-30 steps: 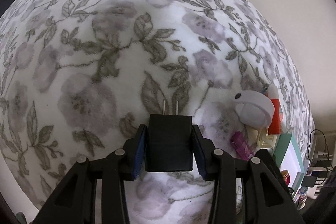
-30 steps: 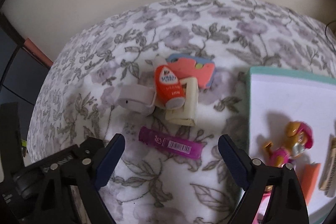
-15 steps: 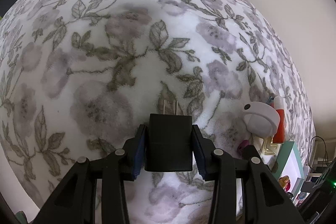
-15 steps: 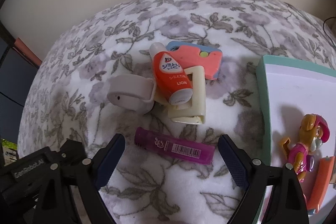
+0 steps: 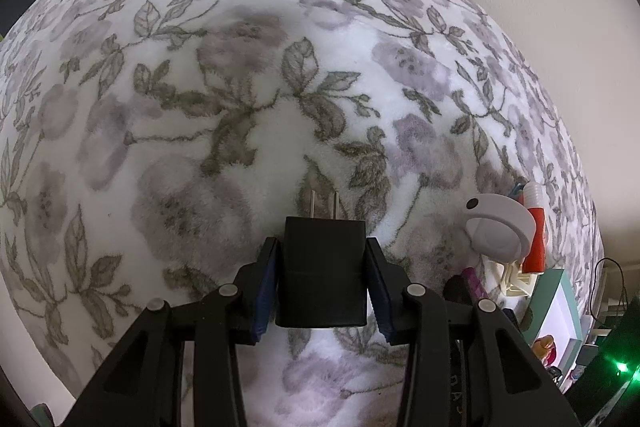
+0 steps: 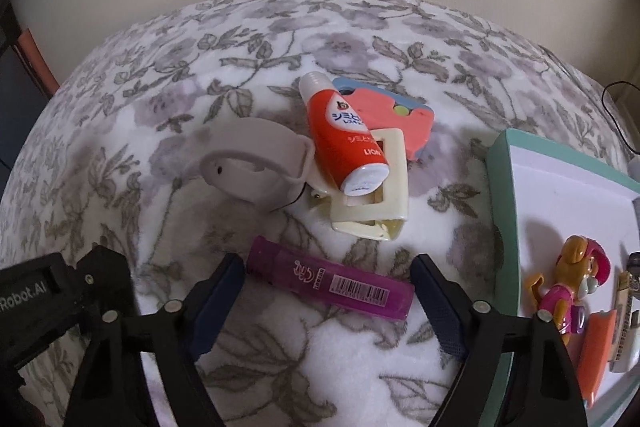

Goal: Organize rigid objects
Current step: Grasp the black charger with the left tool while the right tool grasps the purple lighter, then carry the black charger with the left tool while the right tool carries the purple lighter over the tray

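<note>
- Left gripper (image 5: 322, 277) clamped on black plug adapter (image 5: 323, 269), prongs forward, above floral blanket (image 5: 224, 99).
- Right gripper (image 6: 329, 303) wide apart, straddling purple lighter (image 6: 330, 283) lying on the blanket near teal tray (image 6: 505, 227).
- Risk: lighter lies slantwise between the fingers; closing may pivot it or snag fleece.

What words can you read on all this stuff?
"LION": on the orange tube, near its white end.
"Robot.AI": on the left gripper; the start is cut off.
Japanese print on the orange tube: too blurred to read.
Purple lighter: curly logo and barcode digits too small to read.
</note>
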A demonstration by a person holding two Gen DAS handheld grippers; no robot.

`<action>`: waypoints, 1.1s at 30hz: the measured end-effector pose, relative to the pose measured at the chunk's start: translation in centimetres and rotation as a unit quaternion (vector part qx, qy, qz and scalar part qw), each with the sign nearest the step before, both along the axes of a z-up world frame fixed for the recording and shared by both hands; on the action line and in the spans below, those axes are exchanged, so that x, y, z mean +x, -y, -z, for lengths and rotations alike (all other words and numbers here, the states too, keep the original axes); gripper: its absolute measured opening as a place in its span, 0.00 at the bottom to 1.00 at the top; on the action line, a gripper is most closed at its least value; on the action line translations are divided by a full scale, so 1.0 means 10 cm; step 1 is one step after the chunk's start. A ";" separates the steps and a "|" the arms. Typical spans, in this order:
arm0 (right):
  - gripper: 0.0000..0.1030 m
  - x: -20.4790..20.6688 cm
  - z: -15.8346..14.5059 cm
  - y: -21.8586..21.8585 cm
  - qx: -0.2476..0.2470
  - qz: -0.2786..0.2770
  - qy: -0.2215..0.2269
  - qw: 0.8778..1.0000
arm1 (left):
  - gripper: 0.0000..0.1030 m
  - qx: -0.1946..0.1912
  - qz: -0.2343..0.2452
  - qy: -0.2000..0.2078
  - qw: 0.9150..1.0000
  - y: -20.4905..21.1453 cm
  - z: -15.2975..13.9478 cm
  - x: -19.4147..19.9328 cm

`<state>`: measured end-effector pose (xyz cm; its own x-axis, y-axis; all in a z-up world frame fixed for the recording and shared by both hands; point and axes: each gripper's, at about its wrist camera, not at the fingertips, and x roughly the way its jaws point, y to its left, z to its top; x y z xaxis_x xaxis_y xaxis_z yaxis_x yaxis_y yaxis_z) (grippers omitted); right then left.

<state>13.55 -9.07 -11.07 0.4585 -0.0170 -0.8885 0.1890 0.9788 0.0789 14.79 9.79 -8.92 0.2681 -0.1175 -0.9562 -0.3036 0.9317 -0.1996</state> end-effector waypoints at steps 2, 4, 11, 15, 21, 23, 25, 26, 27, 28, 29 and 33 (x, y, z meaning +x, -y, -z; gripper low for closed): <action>0.81 -0.01 0.00 0.01 0.005 0.000 0.000 1.000 | 0.42 0.004 0.005 0.000 1.000 0.02 0.01 0.01; 0.81 -0.03 0.00 0.02 0.009 -0.002 0.000 1.000 | 0.42 0.012 0.009 -0.001 1.000 0.05 0.03 0.02; 0.81 -0.11 -0.04 0.07 0.027 0.002 -0.004 1.000 | 0.42 0.012 0.018 0.004 1.000 0.13 0.04 0.07; 0.81 -0.17 -0.15 0.15 0.041 0.004 0.004 0.999 | 0.42 -0.004 0.016 0.024 1.000 0.18 -0.04 0.07; 0.81 -0.30 -0.41 0.32 0.064 0.018 0.027 0.997 | 0.42 -0.017 0.027 0.060 0.998 0.29 -0.31 0.07; 0.81 -0.34 -0.51 0.39 0.068 0.023 0.035 0.997 | 0.42 -0.018 0.035 0.076 0.996 0.32 -0.42 0.05; 0.81 -0.39 -0.61 0.48 0.072 0.029 0.044 0.996 | 0.42 -0.021 0.042 0.090 0.995 0.39 -0.54 0.03; 0.81 -0.42 -0.66 0.54 0.075 0.032 0.049 0.996 | 0.42 -0.022 0.046 0.096 0.994 0.42 -0.58 0.03; 0.81 -0.45 -0.72 0.59 0.076 0.035 0.053 0.995 | 0.42 -0.025 0.053 0.102 0.993 0.47 -0.63 0.01; 0.81 -0.49 -0.78 0.66 0.073 0.038 0.058 0.995 | 0.42 -0.027 0.058 0.106 0.992 0.52 -0.67 0.00; 0.81 -0.50 -0.81 0.70 0.070 0.040 0.060 0.995 | 0.42 -0.028 0.064 0.109 0.992 0.56 -0.70 -0.02; 0.81 -0.61 -0.94 0.91 0.051 0.048 0.070 0.995 | 0.42 -0.035 0.088 0.116 0.989 0.73 -0.78 -0.12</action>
<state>7.42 -18.17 -1.65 0.5787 0.0200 -0.8153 0.2619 0.9422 0.2090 13.61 2.52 -1.14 0.4485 -0.2454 -0.8594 -0.0770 0.9474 -0.3107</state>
